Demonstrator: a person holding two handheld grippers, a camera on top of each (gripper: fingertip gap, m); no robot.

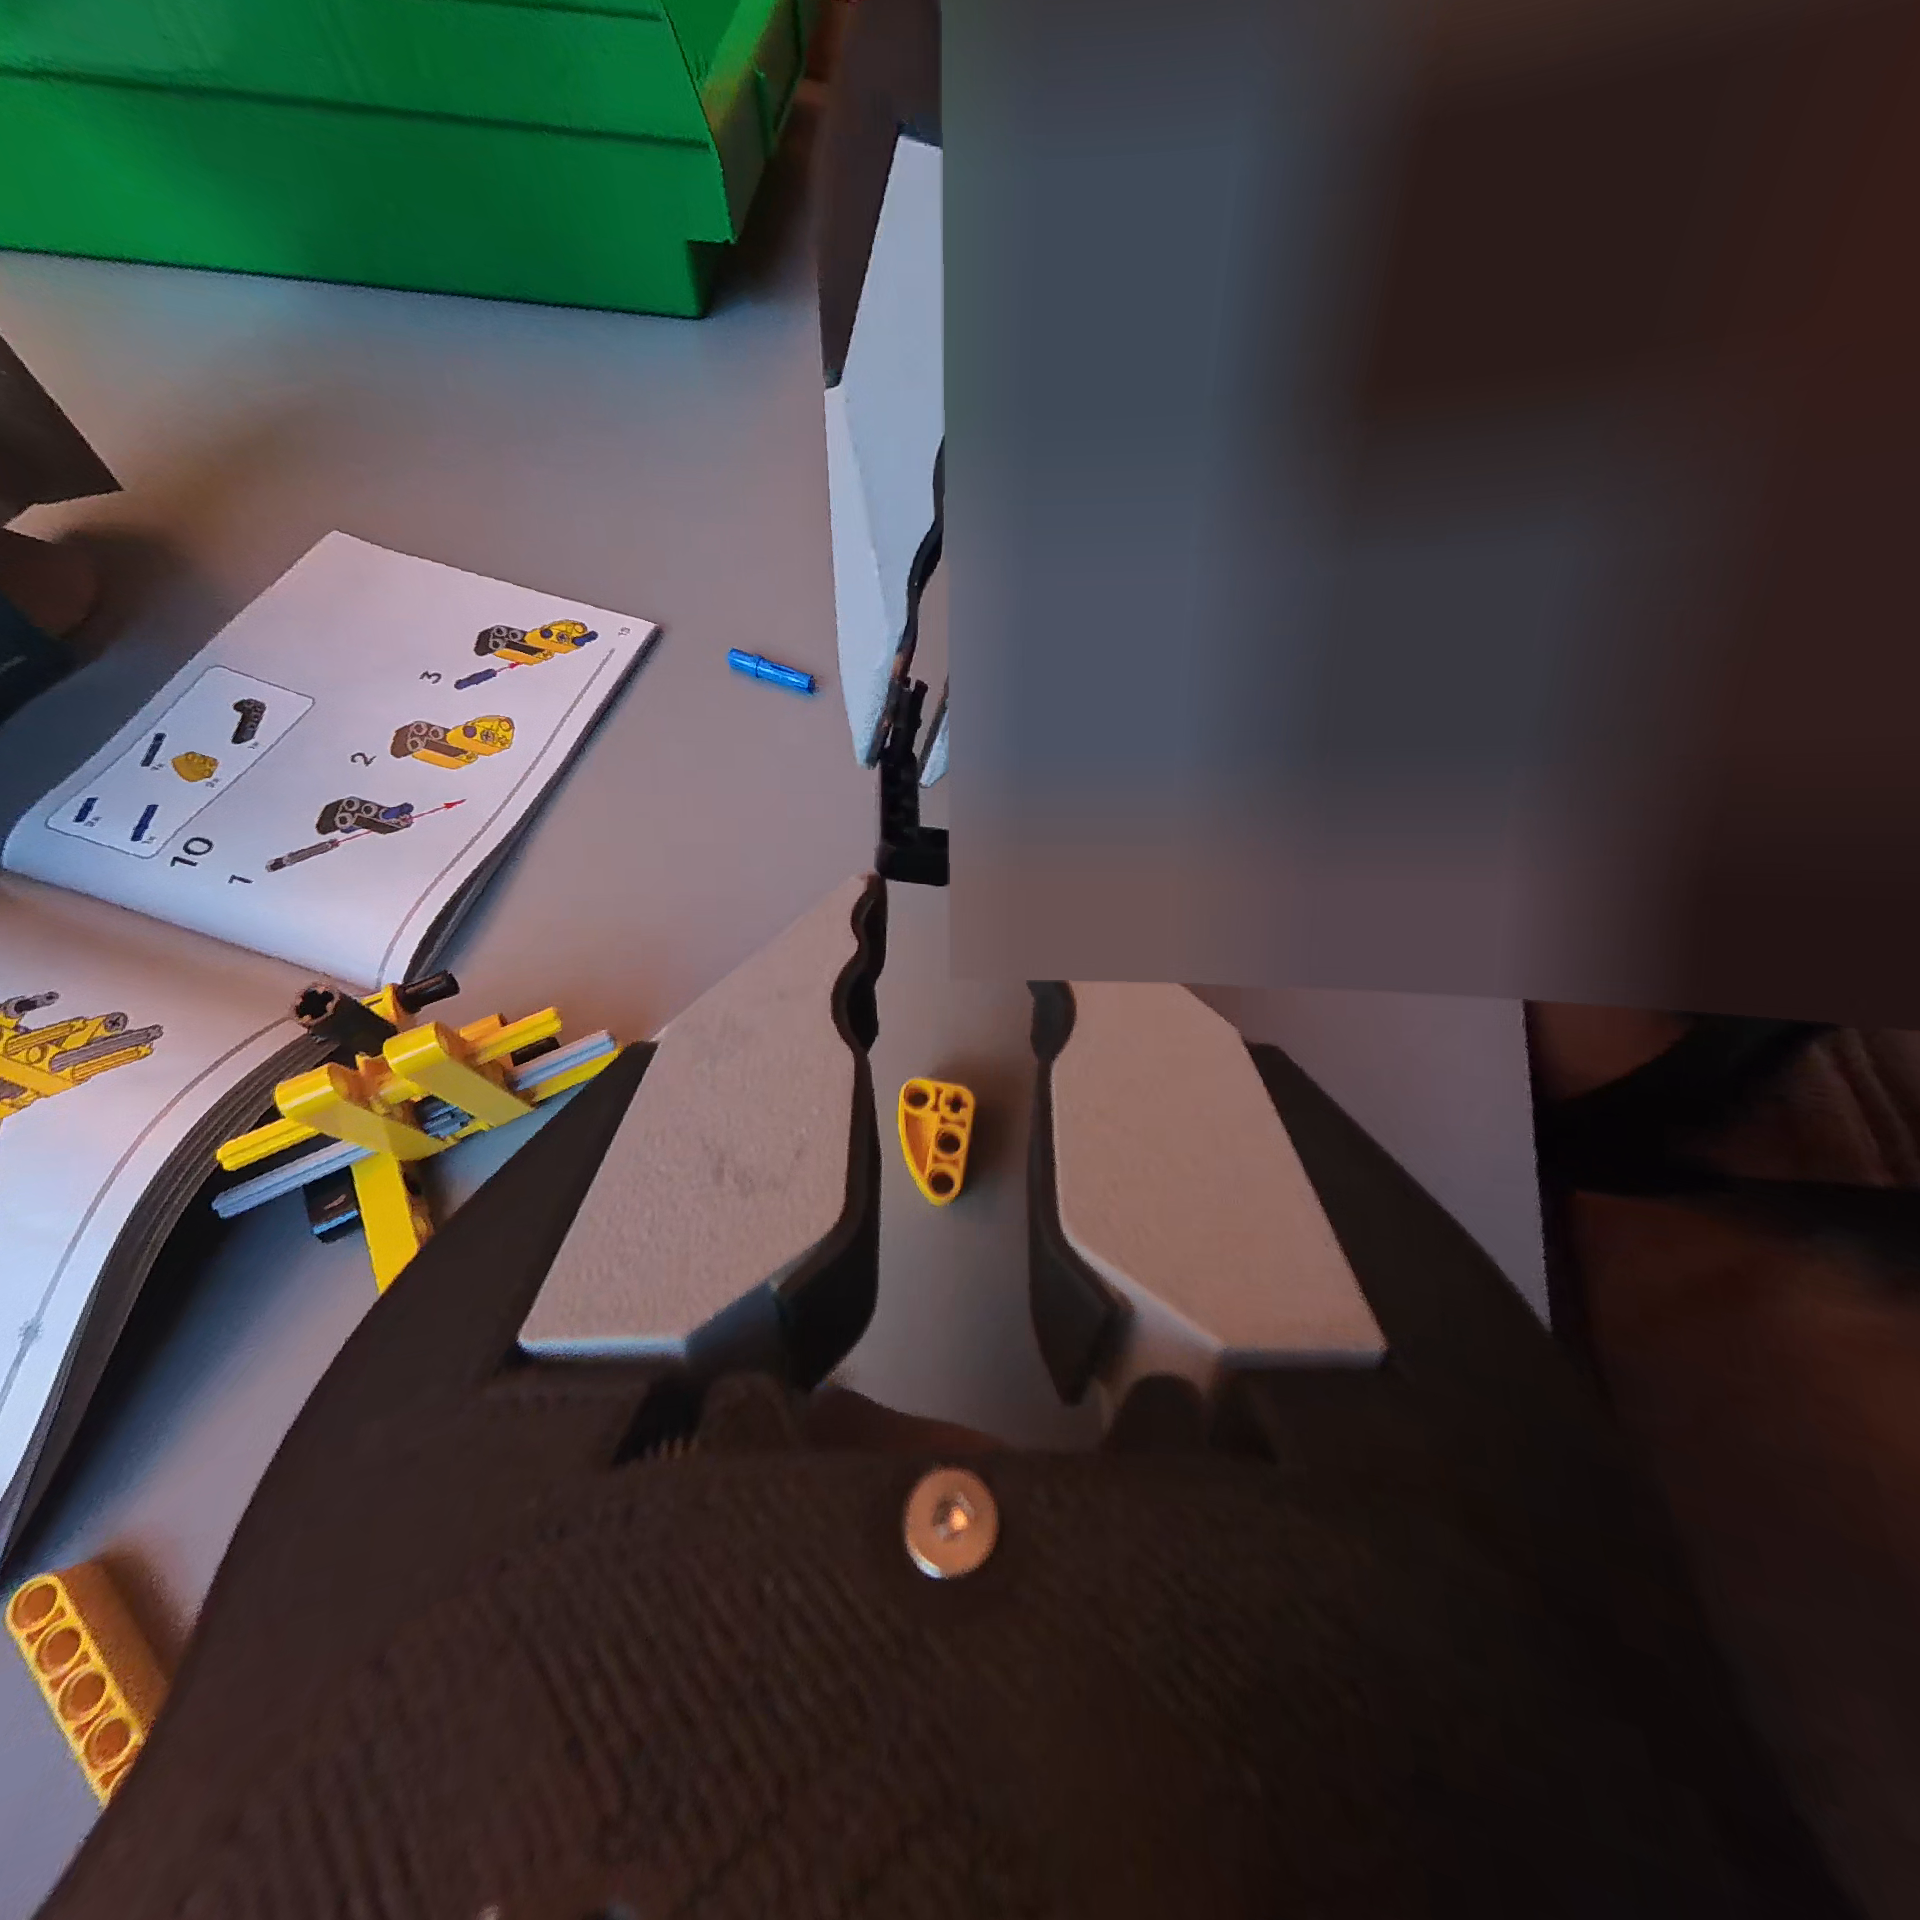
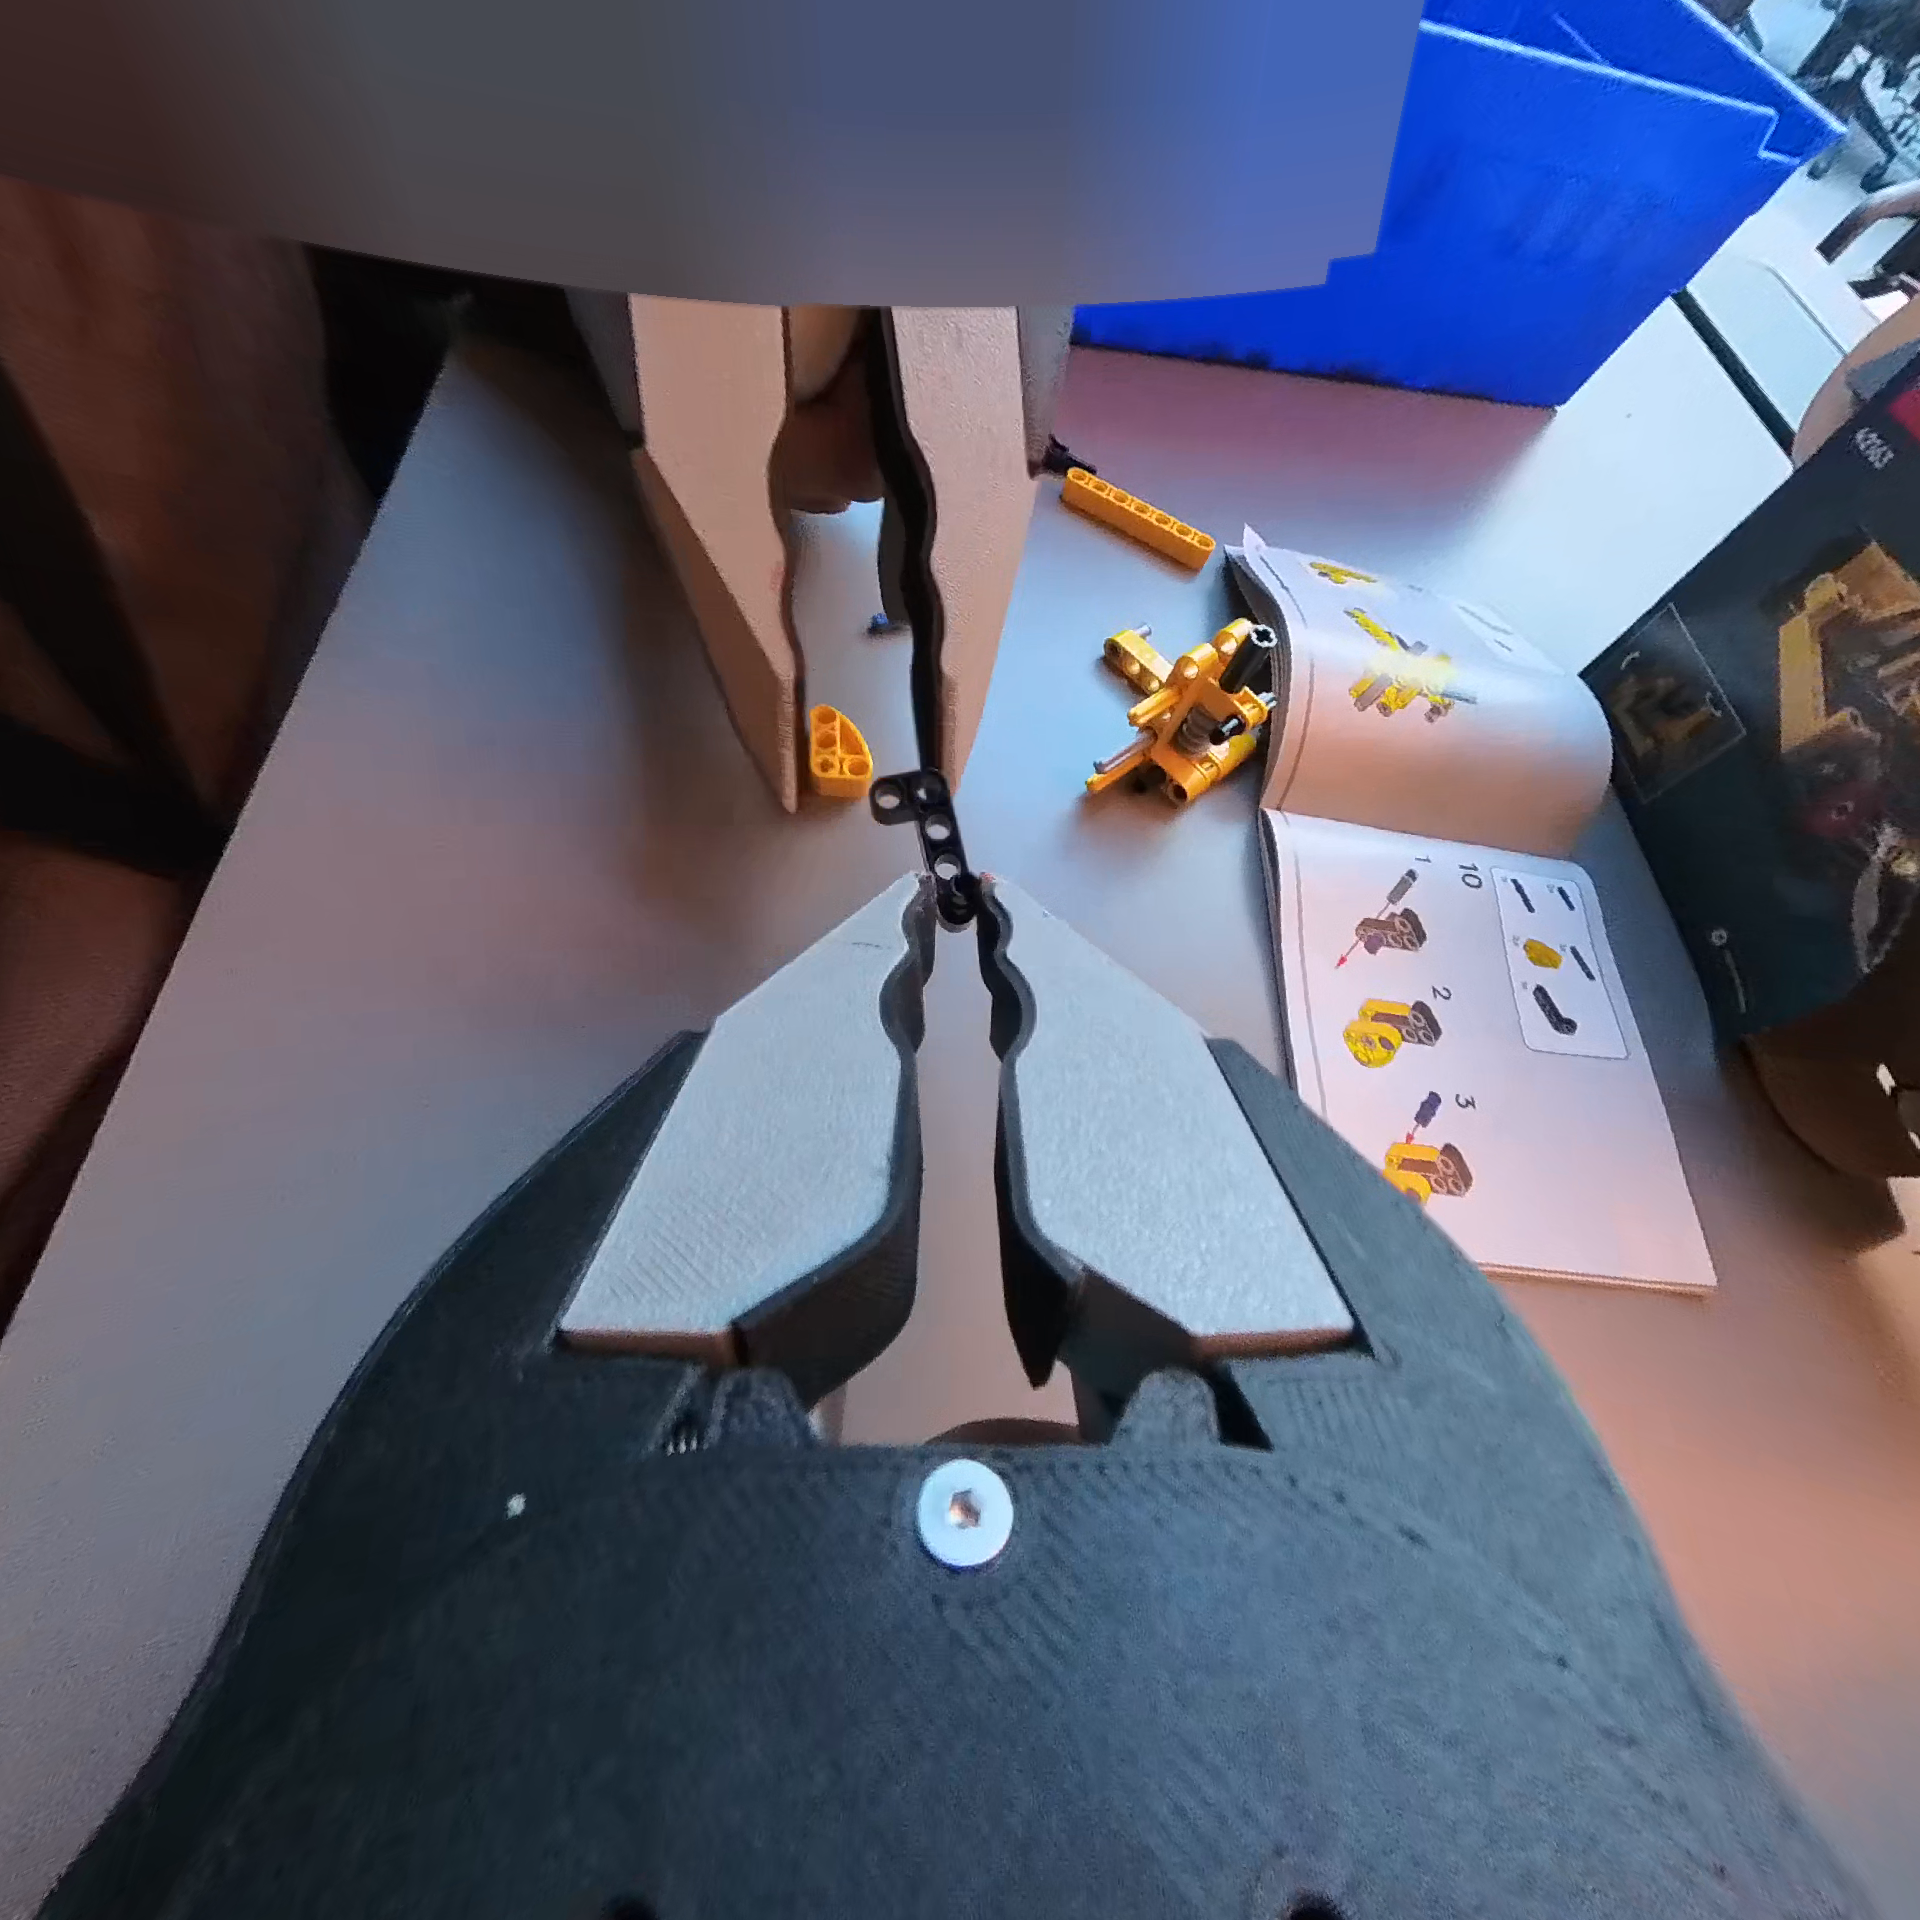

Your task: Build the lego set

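The right claw (image 2: 954, 902) is gripping one end of a black L-shaped beam (image 2: 928, 831) at its fingertips, and we are holding it up off the grey surface (image 2: 468, 831). The left claw (image 1: 956, 1049) is standing open and empty, just beyond the beam's free end. A small yellow curved piece (image 1: 937, 1138) is lying on the surface between the left claw's fingers. A blue pin (image 1: 769, 668) is lying loose, ahead of the left claw and to its left. A partly built yellow assembly (image 2: 1190, 717) is resting against the open instruction booklet (image 2: 1455, 1039), ahead and to the right of the right claw; a long yellow beam (image 2: 1138, 516) is lying farther off. We are judging the build as early: one small sub-assembly is standing finished, while the black beam, curved piece and pin are waiting to be joined.
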